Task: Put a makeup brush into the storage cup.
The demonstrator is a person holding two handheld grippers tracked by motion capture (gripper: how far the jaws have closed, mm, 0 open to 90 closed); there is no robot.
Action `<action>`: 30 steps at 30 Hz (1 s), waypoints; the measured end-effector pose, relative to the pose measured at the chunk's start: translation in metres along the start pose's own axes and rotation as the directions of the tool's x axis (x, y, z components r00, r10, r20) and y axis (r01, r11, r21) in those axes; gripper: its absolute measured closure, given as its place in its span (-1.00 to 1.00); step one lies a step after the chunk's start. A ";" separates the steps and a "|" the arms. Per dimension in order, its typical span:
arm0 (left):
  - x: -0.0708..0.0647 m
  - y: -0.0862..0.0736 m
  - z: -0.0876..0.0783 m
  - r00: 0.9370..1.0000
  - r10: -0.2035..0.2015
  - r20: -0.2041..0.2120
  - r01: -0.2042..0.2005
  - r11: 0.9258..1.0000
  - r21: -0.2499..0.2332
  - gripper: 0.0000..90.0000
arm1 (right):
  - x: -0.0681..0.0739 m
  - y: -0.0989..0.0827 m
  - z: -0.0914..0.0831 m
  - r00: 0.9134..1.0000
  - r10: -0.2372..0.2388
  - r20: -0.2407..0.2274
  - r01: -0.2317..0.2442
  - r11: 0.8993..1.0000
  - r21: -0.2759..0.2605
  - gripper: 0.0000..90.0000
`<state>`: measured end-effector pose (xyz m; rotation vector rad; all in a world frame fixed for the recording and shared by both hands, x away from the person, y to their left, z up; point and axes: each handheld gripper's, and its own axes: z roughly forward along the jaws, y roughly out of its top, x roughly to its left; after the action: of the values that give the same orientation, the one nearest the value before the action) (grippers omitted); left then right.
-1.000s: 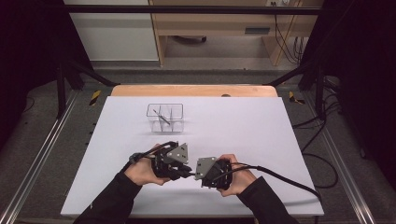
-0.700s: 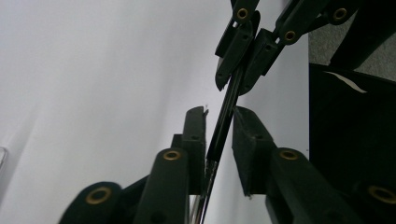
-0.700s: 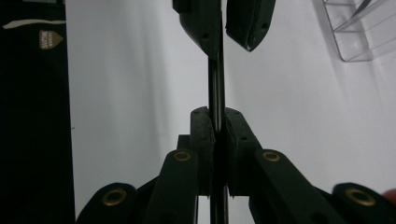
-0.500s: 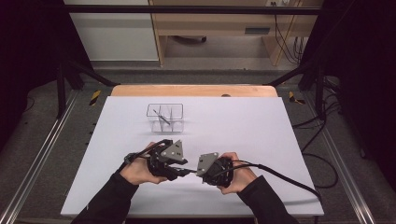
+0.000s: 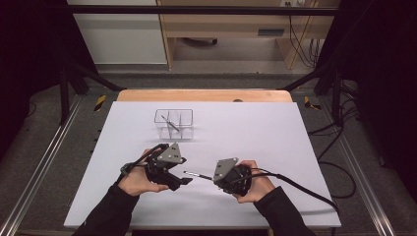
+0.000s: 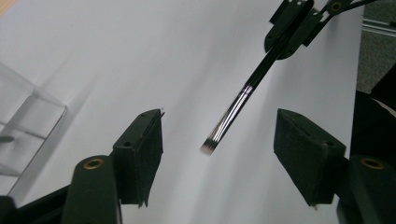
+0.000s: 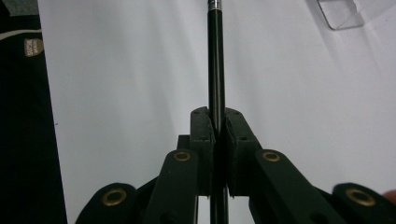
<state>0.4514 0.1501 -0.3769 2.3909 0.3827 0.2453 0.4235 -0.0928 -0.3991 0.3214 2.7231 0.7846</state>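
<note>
From the high view, the white table (image 5: 275, 147) carries a clear divided box (image 5: 174, 123) toward its far side, and both hands work on the near side of that box, well apart from it. The right gripper (image 5: 214, 178) pinches a thin black pen (image 5: 197, 174) that points leftward across the table toward the left gripper (image 5: 188, 181), whose jaws stand just beside the pen's free tip. In the left gripper view, the left gripper (image 6: 219, 154) has its jaws spread; they have just been opening, and the pen (image 6: 243, 100) slants down between them with its silvery end near the middle of the gap, touching neither pad. The clear divided box (image 6: 28, 121) sits at the left edge, and the right gripper (image 6: 299, 21) clamps the pen's far end at the top. In the right gripper view, the right gripper (image 7: 217, 126) is pressed tight on the pen (image 7: 215, 60), which runs straight up from the jaws, with a corner of the clear divided box (image 7: 343, 14) at upper right.
</note>
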 end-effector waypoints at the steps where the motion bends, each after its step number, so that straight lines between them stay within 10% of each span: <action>1: 0.000 0.000 0.000 1.000 0.000 0.000 0.000 1.000 0.000 -0.35 | 0.000 -0.001 0.000 1.000 0.003 0.000 -0.003 1.000 0.000 0.87; 30: 0.000 -0.038 0.005 0.980 -0.189 -0.063 0.179 0.974 -0.139 -0.56 | -0.005 -0.030 0.003 0.985 0.172 0.032 -0.166 0.977 -0.136 0.87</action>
<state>0.4448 0.1747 -0.4061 2.2035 0.6018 0.2680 0.4255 -0.1176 -0.4162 0.5387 2.6122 0.9867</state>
